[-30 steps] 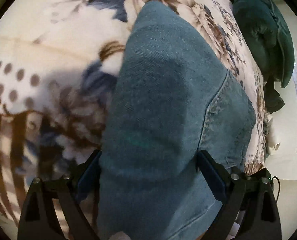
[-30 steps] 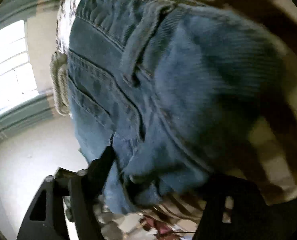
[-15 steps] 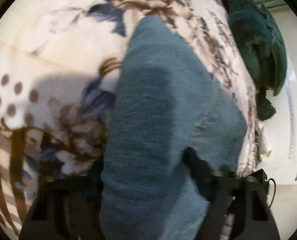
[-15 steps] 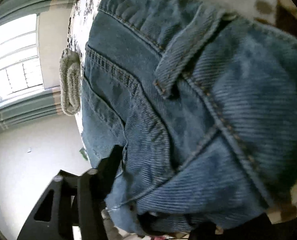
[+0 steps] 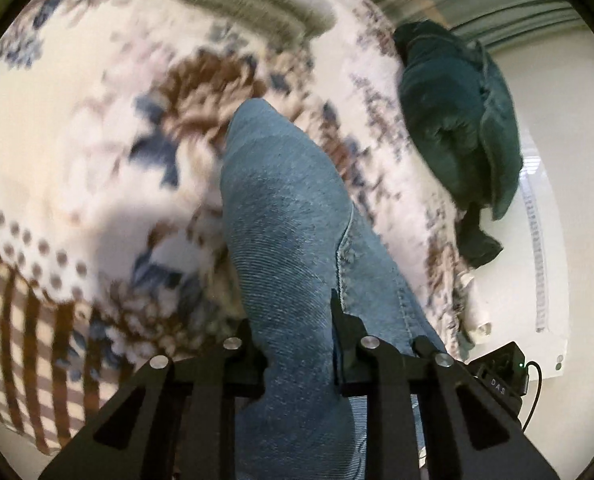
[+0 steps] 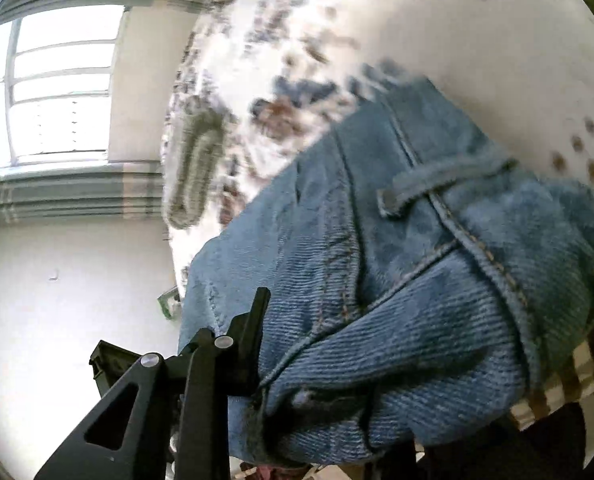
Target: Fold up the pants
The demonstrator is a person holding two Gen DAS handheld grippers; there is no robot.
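The left gripper (image 5: 297, 344) has closed in over the last second: its 2 fingers, which stood wide on either side of the denim, now pinch a narrow bunch of the jeans (image 5: 289, 216) between them. That reads as a grip just taken on the leg end, so the lift or carry for the next fold can probably begin from this side. The leg runs away from the tongs across the floral blanket (image 5: 97, 120), lying flat on it.

The right gripper (image 6: 293, 364) holds the waistband end. Only its left finger (image 6: 253, 328) shows, pressed against the cloth; the other is buried under the heaped denim, so the tongs seem clamped on the jeans, though the far side cannot be seen. The belt loop (image 6: 437, 188) and the seams have slid lower and to the right in that view, and more blanket shows above them, which suggests this end is being raised or drawn back.

A knitted grey-green piece (image 5: 249, 4) lies folded at the far part of the blanket, well apart from the jeans. A dark green garment (image 5: 457, 120) sits heaped at the blanket's right edge, also clear of them. Neither blocks the fold, in all likelihood; the bunched waistband itself may need smoothing first.
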